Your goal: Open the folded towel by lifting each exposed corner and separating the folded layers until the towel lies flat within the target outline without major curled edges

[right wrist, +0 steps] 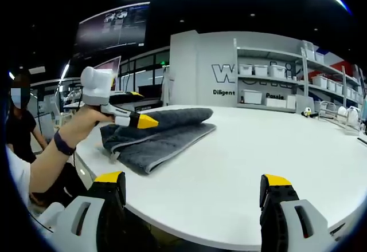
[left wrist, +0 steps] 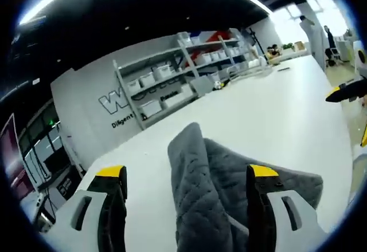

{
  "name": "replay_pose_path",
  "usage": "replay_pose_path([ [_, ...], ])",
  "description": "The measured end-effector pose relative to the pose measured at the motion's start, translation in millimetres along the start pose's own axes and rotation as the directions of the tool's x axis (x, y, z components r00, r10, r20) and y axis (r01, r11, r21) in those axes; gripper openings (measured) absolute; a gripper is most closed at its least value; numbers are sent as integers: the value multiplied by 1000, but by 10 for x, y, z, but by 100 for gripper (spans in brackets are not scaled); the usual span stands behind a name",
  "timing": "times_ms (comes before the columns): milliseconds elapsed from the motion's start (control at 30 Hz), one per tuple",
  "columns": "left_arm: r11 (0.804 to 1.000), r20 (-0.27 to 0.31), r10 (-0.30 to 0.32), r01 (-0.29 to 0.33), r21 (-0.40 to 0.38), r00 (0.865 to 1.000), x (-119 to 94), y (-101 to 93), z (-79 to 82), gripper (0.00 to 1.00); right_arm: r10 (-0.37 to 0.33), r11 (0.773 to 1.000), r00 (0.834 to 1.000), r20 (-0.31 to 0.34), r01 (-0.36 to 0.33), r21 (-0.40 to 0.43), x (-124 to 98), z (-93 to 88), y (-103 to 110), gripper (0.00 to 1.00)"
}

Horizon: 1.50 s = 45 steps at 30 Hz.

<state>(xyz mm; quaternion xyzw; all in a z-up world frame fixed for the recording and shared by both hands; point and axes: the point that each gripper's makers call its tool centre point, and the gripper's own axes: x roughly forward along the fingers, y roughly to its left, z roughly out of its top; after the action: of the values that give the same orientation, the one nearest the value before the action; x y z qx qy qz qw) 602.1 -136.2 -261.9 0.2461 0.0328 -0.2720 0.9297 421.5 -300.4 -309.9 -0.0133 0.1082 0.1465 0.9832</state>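
Observation:
A grey quilted towel (left wrist: 200,200) lies folded on the white table (left wrist: 275,120), and a raised fold of it stands between the jaws of my left gripper (left wrist: 187,172), which are wide apart and open. In the right gripper view the folded towel (right wrist: 157,133) rests near the table's left end, with the hand-held left gripper (right wrist: 140,107) at its upper left layer. My right gripper (right wrist: 194,178) hangs open over the table's near edge, well short of the towel, with nothing between its jaws. One yellow-tipped finger (left wrist: 343,92) of the right gripper enters at the right edge.
A person (right wrist: 23,132) stands left of the table, with a hand (right wrist: 86,120) holding the left gripper. Shelves with white bins (right wrist: 269,86) line the wall behind. A dish rack (right wrist: 338,114) sits at the table's far right. The table edge (right wrist: 172,206) runs close in front.

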Motion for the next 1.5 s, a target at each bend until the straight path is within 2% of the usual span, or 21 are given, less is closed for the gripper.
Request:
replay_pose_path([
  [100,998,-39,-17,19,62,999,73,-49,-7,76,10,1000,1000,-1,-10,-6,7,13,35,99],
  [267,994,-57,2,4,112,998,155,-79,45,74,17,1000,1000,-1,-17,-12,2,24,55,99],
  [433,982,-85,0,16,188,996,233,-84,54,65,6,1000,1000,-6,-6,-4,-13,10,20,99],
  [600,977,-117,-21,45,209,993,311,-84,31,57,9,1000,1000,-4,-9,-6,-12,21,33,99],
  [700,977,-122,-39,63,203,992,339,-88,28,49,13,1000,1000,-7,-13,-7,-3,18,44,99],
  [800,975,-137,-101,126,181,985,369,-181,0,39,14,1000,1000,-10,-14,-8,2,11,49,99],
  [933,962,-161,-142,174,209,977,417,-248,-42,26,10,1000,1000,-7,-10,-5,-1,14,41,99],
  [1133,962,-169,-129,164,217,977,436,-194,-53,16,9,1000,1000,-8,-10,-4,3,3,28,99],
  [1267,967,-166,-115,149,207,979,440,-132,-54,13,9,1000,1000,-9,-9,-2,12,-3,13,99],
  [1367,982,-141,-85,107,156,986,418,-36,-60,11,10,1000,1000,-7,-10,-2,9,-4,12,99],
  [1500,989,-133,-67,83,120,989,411,76,-110,10,7,1000,1000,-5,-7,1,3,-13,-1,99],
])
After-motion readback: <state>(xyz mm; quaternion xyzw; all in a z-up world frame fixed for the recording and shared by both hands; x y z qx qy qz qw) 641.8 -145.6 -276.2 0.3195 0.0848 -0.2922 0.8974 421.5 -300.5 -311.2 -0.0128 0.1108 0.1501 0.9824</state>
